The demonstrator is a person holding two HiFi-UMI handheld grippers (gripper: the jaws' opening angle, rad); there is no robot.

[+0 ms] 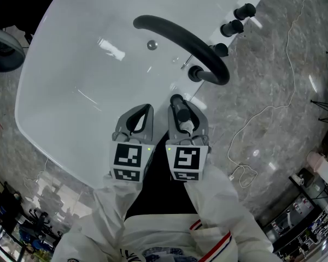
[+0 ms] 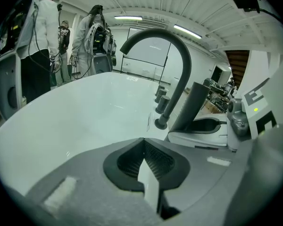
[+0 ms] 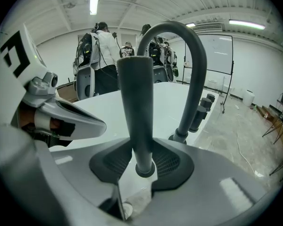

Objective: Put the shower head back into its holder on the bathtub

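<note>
**At the tub's edge:** A person [image 1: 169,233] in white sleeves leans over a white bathtub [image 1: 71,86], seen from above, with a tool in each hand. The right claw [image 1: 180,105] pinches the dark, rod-shaped shower head [image 1: 181,114] low on its handle. It sits in the lower centre of the frame, over the tub's near rim. Seen along that claw's own jaws, the handle rises at centre frame in front of the arched black spout [image 3: 198,74], with its ringed lower end just past the pads. The left claw [image 1: 146,111], just to the left, is pressed together with nothing between its pads. Three dark knobs [image 1: 232,28] line the rim at upper right. A thin cable [image 1: 273,108] trails over the marbled floor [image 1: 284,53]. People [image 2: 37,32] in work gear stand in the background of both gripper views.

The step in hand appears to be the carry: the shower head is gripped but not yet seated. The holder cannot be picked out with certainty, though it probably sits on the rim near the spout's base. The next move likely calls for lining the ringed end up over that socket and lowering it straight in. Only then should the jaws spread.
</note>
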